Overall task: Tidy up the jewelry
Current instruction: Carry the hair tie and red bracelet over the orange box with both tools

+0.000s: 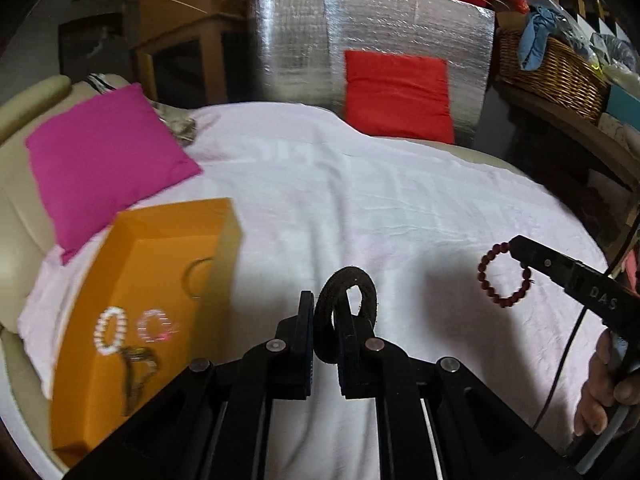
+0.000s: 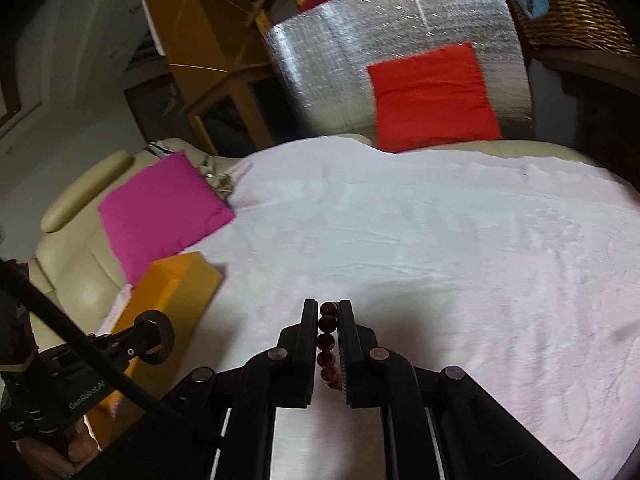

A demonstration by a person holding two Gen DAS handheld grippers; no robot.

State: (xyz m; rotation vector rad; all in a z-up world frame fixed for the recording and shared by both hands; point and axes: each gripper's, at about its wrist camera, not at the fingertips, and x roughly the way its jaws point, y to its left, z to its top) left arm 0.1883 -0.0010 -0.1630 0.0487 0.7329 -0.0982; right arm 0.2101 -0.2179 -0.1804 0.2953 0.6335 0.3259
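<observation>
Four pieces lie in my box (image 1: pixel 120 360); left gripper (image 1: pixel 326 320) clamps the black band (image 1: pixel 345 312), right gripper (image 2: pixel 329 328) the red beads (image 2: pixel 326 344)—both still to drop in.

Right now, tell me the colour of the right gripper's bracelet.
Dark red bead bracelet, clearest in the left wrist view.

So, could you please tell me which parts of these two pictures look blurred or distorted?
Left wrist view: orange box and its bracelets smeared, black ring sharper, edges bowed by fisheye. Right wrist view: red cushion and sheet soft, corners dark.
</observation>
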